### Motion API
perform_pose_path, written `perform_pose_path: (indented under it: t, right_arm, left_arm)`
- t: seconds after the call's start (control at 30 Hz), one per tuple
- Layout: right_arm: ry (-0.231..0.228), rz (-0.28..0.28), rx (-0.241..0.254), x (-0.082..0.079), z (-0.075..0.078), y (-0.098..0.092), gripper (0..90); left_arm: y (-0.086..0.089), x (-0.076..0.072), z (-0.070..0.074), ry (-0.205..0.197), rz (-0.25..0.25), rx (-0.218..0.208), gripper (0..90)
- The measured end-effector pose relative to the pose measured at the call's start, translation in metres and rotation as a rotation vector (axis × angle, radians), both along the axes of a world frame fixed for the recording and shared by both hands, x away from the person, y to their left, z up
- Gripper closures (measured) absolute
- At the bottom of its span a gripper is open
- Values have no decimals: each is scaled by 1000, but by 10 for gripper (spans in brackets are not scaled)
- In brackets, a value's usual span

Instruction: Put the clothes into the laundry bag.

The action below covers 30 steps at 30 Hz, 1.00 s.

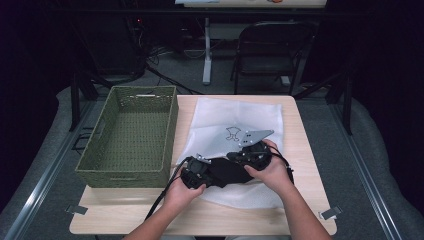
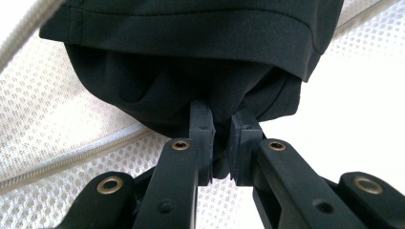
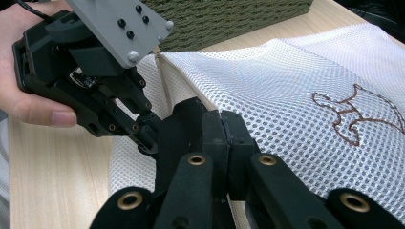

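Observation:
A white mesh bag (image 1: 240, 115) with a small brown stitched figure lies flat on the wooden table (image 1: 302, 150). A black garment (image 1: 227, 172) sits at the bag's near edge, between my two grippers. In the left gripper view, my left gripper (image 2: 220, 124) is shut on a fold of the black garment (image 2: 191, 62), with the mesh bag (image 2: 57, 124) around it. In the right gripper view, my right gripper (image 3: 220, 119) pinches the rim of the mesh bag (image 3: 296, 90). Just beyond it, the left gripper (image 3: 148, 131) holds the garment (image 3: 184, 119). From above, the left gripper (image 1: 207, 172) and right gripper (image 1: 237, 157) are close together.
A deep green woven basket (image 1: 125, 177) stands on the table's left half, touching the bag's left side; its wall (image 3: 229, 14) shows behind the bag. Bare wood runs along the front edge and right side. A chair and desk legs stand beyond the table.

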State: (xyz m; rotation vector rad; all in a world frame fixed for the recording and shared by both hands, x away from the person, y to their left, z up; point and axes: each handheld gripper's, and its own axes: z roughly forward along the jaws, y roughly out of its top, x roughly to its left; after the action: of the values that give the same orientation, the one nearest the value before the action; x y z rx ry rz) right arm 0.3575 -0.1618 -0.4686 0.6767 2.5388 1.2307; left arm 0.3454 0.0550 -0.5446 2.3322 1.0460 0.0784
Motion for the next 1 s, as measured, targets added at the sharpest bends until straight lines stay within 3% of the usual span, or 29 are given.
perform_pose_path:
  t: [1.0]
  right_arm:
    - [-4,10,1,-2,0,2,899]
  left_arm:
    - [-26,18,16,-12,31,-35,825]
